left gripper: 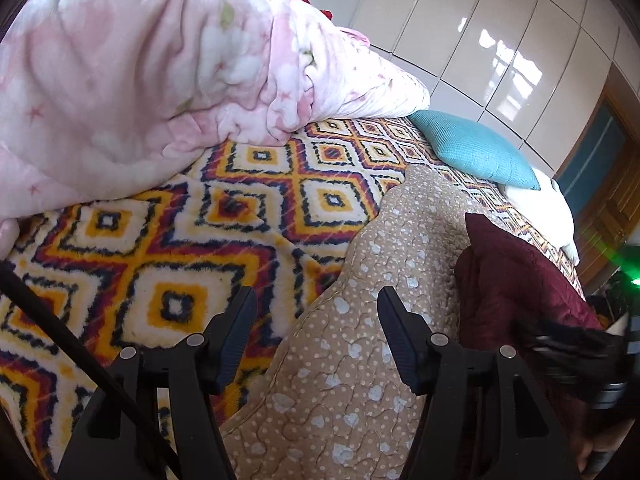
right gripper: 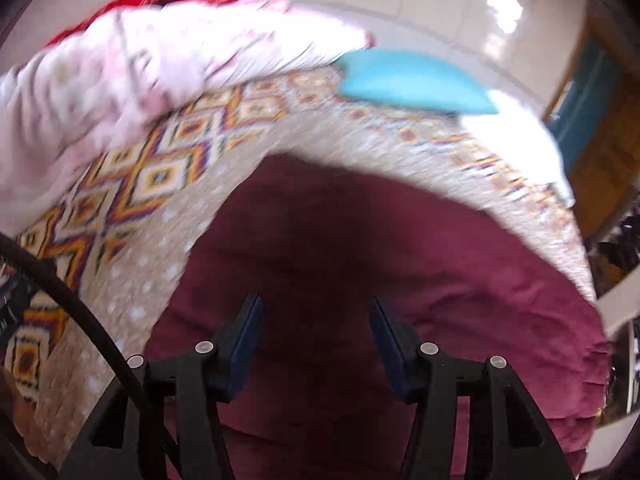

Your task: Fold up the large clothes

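I think I am about to grab the big dark red garment (right gripper: 360, 260) that lies on the bed (left gripper: 180, 240), on top of a tan dotted quilt (left gripper: 360, 360). My right gripper (right gripper: 316, 336) hangs over it with its jaws apart and nothing in them. My left gripper (left gripper: 316, 328) is over the quilt, jaws apart too. Next, I think, I must find an edge of the red cloth and pinch it.

Left gripper (left gripper: 316, 316) pointing forward and down, jaws standing apart, nothing between pads. Right gripper (right gripper: 316, 320) tilting steeply downward, view smeared with blur, jaws parted, gap between fingers (right gripper: 248, 332) empty. Right gripper's blurred body showing at right edge of left view.
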The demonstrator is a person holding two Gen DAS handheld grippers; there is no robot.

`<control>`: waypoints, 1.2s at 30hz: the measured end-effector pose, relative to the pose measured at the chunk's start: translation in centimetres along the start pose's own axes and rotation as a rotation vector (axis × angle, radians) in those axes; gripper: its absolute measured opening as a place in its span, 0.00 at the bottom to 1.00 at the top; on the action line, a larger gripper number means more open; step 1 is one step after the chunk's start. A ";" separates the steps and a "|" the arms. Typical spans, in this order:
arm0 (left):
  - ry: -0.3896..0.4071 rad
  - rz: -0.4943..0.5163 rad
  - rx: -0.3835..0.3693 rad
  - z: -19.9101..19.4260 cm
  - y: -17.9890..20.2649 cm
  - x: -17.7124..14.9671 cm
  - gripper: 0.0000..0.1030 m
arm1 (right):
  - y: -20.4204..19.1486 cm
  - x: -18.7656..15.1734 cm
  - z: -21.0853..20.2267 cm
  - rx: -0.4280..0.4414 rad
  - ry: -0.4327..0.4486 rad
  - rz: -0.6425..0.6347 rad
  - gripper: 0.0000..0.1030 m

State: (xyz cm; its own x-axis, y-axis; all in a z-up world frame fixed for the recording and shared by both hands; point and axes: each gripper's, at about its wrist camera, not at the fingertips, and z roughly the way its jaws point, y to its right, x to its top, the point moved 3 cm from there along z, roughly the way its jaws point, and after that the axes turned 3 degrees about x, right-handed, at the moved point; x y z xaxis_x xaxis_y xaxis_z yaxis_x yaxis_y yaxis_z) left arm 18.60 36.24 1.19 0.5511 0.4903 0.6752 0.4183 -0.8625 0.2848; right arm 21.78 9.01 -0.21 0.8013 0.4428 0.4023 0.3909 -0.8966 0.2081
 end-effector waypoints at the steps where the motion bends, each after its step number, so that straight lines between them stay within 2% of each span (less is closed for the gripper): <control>1: 0.002 0.005 0.006 0.0 0.0 0.0 0.59 | -0.2 0.1 1.6 -0.020 -0.025 -0.004 0.54; 3: 0.005 0.017 0.016 0.1 0.1 -0.1 0.59 | 0.4 1.2 4.4 -0.037 -0.058 0.042 0.55; 6: 0.001 0.031 0.025 0.6 0.3 -0.2 0.60 | 2.3 4.0 6.2 -0.078 -0.034 0.103 0.59; 8: -0.008 0.037 0.023 0.9 0.5 -0.3 0.60 | 3.1 5.2 7.3 -0.126 -0.019 0.129 0.77; 9: -0.013 0.040 0.020 1.1 0.6 -0.3 0.60 | 3.1 5.4 7.5 -0.145 -0.009 0.138 0.82; 10: -0.016 0.041 0.017 1.2 0.7 -0.3 0.60 | 3.5 5.4 7.6 -0.172 0.008 0.149 0.95; 11: -0.016 0.043 0.014 1.1 0.8 -0.3 0.60 | 3.8 5.3 7.7 -0.190 0.032 0.156 1.00; 14: -0.010 0.051 0.007 0.8 1.3 -0.4 0.60 | 3.5 5.3 6.4 -0.177 0.064 0.168 0.99; 15: -0.005 0.056 0.004 0.6 1.5 -0.5 0.60 | 3.4 5.4 5.2 -0.162 0.092 0.176 0.96; 16: 0.000 0.061 0.000 0.4 1.6 -0.5 0.60 | 3.3 5.4 3.6 -0.130 0.135 0.184 0.87; 19: 0.004 0.082 -0.011 0.1 2.3 -0.9 0.61 | 2.9 3.7 -1.7 -0.074 0.220 0.156 0.86; 23: -0.014 0.087 -0.056 0.1 3.0 -1.3 0.61 | 3.3 -0.8 -6.6 -0.140 0.293 0.041 0.86; 25: -0.011 0.089 -0.084 -0.2 3.5 -1.4 0.61 | 4.5 -3.3 -7.2 -0.173 0.264 0.058 0.84; 26: -0.007 0.092 -0.091 -0.4 3.7 -1.4 0.62 | 5.3 -4.5 -7.1 -0.163 0.235 0.094 0.71; 28: 0.007 0.111 -0.109 -0.8 4.4 -1.7 0.62 | 7.0 -6.6 -6.1 -0.125 0.177 0.176 0.61; 30: 0.015 0.137 -0.131 -1.2 5.3 -2.0 0.62 | 8.2 -8.1 -3.8 -0.136 0.119 0.219 0.62; 33: 0.016 0.192 -0.148 -1.6 6.8 -2.8 0.62 | 8.8 -9.3 0.0 -0.133 0.033 0.201 0.69; 35: 0.016 0.221 -0.143 -1.6 7.5 -3.3 0.62 | 8.7 -8.8 -0.5 -0.153 0.054 0.224 0.71; 36: 0.014 0.233 -0.142 -1.5 7.8 -3.5 0.62 | 8.7 -8.5 -1.2 -0.133 0.072 0.253 0.71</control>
State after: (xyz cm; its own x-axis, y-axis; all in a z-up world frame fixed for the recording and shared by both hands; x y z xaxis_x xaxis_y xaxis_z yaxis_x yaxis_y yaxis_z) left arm 18.82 27.62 2.08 0.6102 0.2757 0.7427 0.1755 -0.9612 0.2127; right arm 17.79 -2.50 -0.75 0.8298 0.2094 0.5172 0.1167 -0.9715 0.2061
